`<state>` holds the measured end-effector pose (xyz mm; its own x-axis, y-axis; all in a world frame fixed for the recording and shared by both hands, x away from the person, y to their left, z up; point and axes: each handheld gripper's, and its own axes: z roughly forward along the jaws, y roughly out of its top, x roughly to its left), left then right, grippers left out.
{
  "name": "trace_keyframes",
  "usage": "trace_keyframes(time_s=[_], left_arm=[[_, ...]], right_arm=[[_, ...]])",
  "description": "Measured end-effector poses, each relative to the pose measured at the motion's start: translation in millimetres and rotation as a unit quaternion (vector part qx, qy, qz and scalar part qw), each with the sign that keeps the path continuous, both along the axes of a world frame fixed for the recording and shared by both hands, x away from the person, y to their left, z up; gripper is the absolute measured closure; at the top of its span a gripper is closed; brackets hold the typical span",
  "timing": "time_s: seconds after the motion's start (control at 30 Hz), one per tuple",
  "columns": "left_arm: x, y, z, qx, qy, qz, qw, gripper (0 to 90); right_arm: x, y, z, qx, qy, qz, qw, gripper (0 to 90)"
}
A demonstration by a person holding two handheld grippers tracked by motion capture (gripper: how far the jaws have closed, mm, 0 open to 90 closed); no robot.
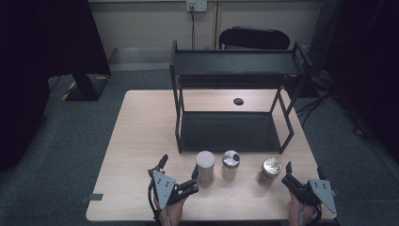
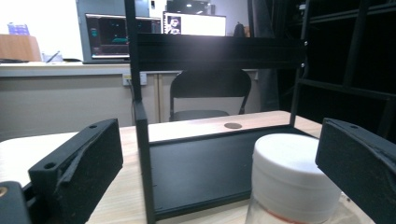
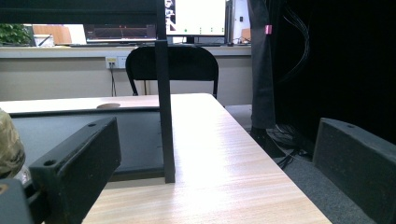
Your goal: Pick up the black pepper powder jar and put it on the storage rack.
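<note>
Three containers stand in a row near the table's front edge: a white-lidded jar (image 1: 205, 167), a small silver-capped shaker (image 1: 230, 164) and a jar with a crinkled metallic top (image 1: 269, 170). My left gripper (image 1: 179, 165) is open just left of the white-lidded jar, its right fingertip close beside it. In the left gripper view the white-lidded jar (image 2: 292, 175) sits between the open jaws, near the right one. My right gripper (image 1: 304, 168) is open to the right of the metallic-topped jar (image 3: 9, 145), which shows at that view's left edge.
A black two-tier rack (image 1: 226, 132) stands on the wooden table (image 1: 141, 141) behind the containers, with its lower shelf (image 2: 201, 172) bare and a front post (image 3: 164, 116) close ahead. A dark round grommet (image 1: 238, 101) lies behind it. A black chair (image 1: 254, 37) stands beyond the table.
</note>
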<state>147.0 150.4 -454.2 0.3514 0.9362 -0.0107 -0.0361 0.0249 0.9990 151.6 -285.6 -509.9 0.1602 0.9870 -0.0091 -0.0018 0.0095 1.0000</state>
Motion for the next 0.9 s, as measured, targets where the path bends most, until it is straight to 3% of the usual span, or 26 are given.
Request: trace_keyframes(time_s=[0.23, 0.37, 0.63, 0.9], left_arm=[[4.1, -5.9, 3.3, -0.010, 0.008, -0.008, 0.9999, 0.0], [7.4, -11.4, 5.9, 0.002, 0.008, -0.018, 0.9998, 0.0], [15.9, -14.1, 11.7, -0.006, 0.019, -0.050, 0.9986, 0.1], [22.2, -17.6, 13.1, 0.002, 0.017, -0.067, 0.9976, 1.5]], right_arm=[[0.3, 0.3, 0.6, -0.001, 0.002, 0.000, 1.0000, 0.0], [0.2, 0.1, 0.4, 0.000, 0.001, -0.001, 1.0000, 0.0], [-0.1, -0.1, -0.1, 0.002, -0.001, 0.000, 1.0000, 0.0], [-0.1, 0.2, -0.3, 0.001, -0.001, -0.001, 1.0000, 0.0]])
